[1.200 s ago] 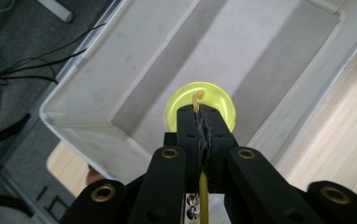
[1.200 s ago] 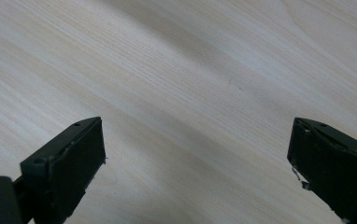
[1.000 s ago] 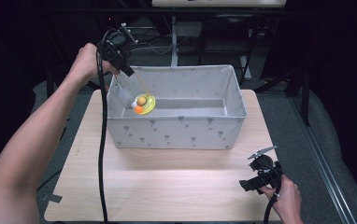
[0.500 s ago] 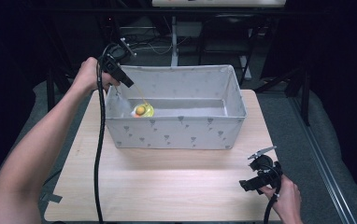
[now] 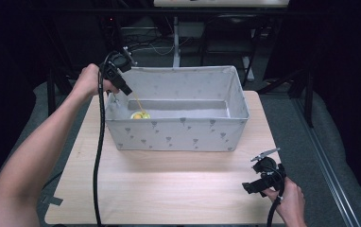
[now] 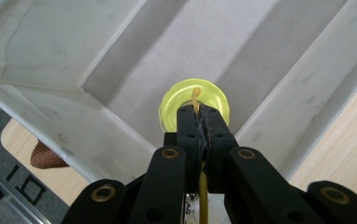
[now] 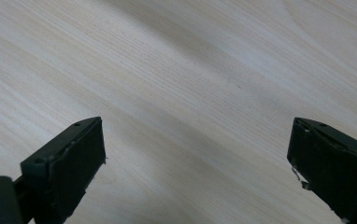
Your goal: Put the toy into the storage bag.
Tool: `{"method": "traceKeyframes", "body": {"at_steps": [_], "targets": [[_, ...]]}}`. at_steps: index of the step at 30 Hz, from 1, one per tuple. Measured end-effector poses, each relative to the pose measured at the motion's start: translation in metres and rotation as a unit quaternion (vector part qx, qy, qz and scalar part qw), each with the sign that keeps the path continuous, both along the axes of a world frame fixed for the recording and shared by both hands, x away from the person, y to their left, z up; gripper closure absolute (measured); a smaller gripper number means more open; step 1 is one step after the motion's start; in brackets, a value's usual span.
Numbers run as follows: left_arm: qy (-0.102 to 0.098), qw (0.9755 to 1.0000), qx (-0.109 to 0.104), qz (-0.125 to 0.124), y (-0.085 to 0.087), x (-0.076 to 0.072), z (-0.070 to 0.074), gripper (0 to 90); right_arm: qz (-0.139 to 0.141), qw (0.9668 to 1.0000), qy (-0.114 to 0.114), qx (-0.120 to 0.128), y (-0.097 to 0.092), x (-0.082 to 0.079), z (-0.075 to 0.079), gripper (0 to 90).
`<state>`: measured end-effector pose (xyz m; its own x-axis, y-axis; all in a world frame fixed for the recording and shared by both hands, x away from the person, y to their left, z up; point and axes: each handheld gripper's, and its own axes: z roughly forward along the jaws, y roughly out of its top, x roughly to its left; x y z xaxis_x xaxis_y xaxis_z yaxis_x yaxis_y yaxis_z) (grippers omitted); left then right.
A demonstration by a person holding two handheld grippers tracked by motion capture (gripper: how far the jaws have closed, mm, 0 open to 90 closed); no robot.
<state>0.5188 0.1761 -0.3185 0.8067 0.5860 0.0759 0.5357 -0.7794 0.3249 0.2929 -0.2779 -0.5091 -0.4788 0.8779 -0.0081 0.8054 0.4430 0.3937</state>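
Observation:
A grey fabric bin (image 5: 178,135) with a small printed pattern stands on the far half of the wooden table (image 5: 169,184). My left gripper (image 5: 123,86) hangs over the bin's left end, shut on a thin yellow cord (image 5: 137,101). A yellow-green round toy (image 5: 140,115) hangs from that cord, low inside the bin at its left. In the left gripper view the jaws (image 6: 202,116) pinch the cord (image 6: 196,95) with the toy's disc (image 6: 176,100) right below them, over the bin's floor (image 6: 242,51). My right gripper (image 5: 253,186) is open, low over the table's near right corner (image 7: 167,70).
The bin's tall walls (image 6: 50,51) close in the toy on the left and near sides. Bare wood lies between the bin and the table's front edge. A piece of tape (image 5: 51,199) sticks to the left edge. Dark frames and cables stand behind the table.
The left hand has come down and toward the near side, lowering the toy on its cord deeper into the bin's left end. The right gripper has stayed put.

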Motion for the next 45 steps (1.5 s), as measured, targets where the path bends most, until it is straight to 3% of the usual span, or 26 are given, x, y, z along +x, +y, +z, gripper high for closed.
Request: {"method": "traceKeyframes", "body": {"at_steps": [16, 17, 22, 36, 42, 45], "targets": [[0.034, 0.999, 0.027, 0.001, 0.01, -0.003, -0.019, 88.0, 0.004, 1.0, 0.003, -0.003, 0.0, 0.0, 0.0, 4.0], [0.036, 0.999, 0.027, 0.002, 0.01, -0.003, -0.019, 88.0, 0.006, 0.9998, 0.004, -0.016, -0.001, 0.001, 0.001, 4.0], [0.046, 0.9983, 0.035, 0.002, 0.013, -0.004, -0.024, 88.0, 0.004, 1.0, 0.003, -0.002, 0.0, 0.0, 0.0, 4.0], [0.071, 0.996, 0.055, 0.006, 0.017, -0.003, -0.034, 87.9, 0.004, 1.0, 0.007, -0.006, 0.0, 0.001, -0.001, 4.0], [0.069, 0.9967, 0.039, 0.02, 0.021, 0.0, -0.036, 87.7, 0.006, 0.9999, 0.006, -0.012, 0.0, 0.001, 0.0, 4.0], [0.067, 0.9969, 0.028, 0.027, 0.022, 0.0, -0.037, 87.4, 0.002, 1.0, 0.001, -0.003, 0.0, 0.0, 0.0, 4.0]]}}
